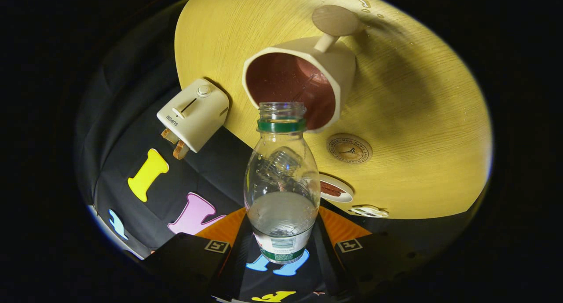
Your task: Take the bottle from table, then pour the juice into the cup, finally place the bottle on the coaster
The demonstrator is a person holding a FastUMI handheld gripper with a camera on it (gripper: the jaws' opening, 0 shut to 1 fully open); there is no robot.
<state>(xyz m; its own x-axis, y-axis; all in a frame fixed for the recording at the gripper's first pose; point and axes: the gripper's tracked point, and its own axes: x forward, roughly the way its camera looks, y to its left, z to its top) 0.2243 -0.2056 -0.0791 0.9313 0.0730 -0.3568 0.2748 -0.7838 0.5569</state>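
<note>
Jaws clamp one bottle [281, 180].

Clear uncapped bottle [282, 184] mouth at cream cup [299, 89]; coaster [349, 148] beside cup.

the tongs [281, 250] were closed on the bottle [282, 184], one finger pressing each side of its lower body. the bottle was uncapped and tilted, its open mouth just in front of the rim of the cup [303, 81]. clear liquid sat in the bottle's lower part. the cup stood on the yellow tabletop [418, 118], with a round coaster [349, 148] near it. a cream toaster [193, 114] holding bread stood at the tabletop's edge.
</note>
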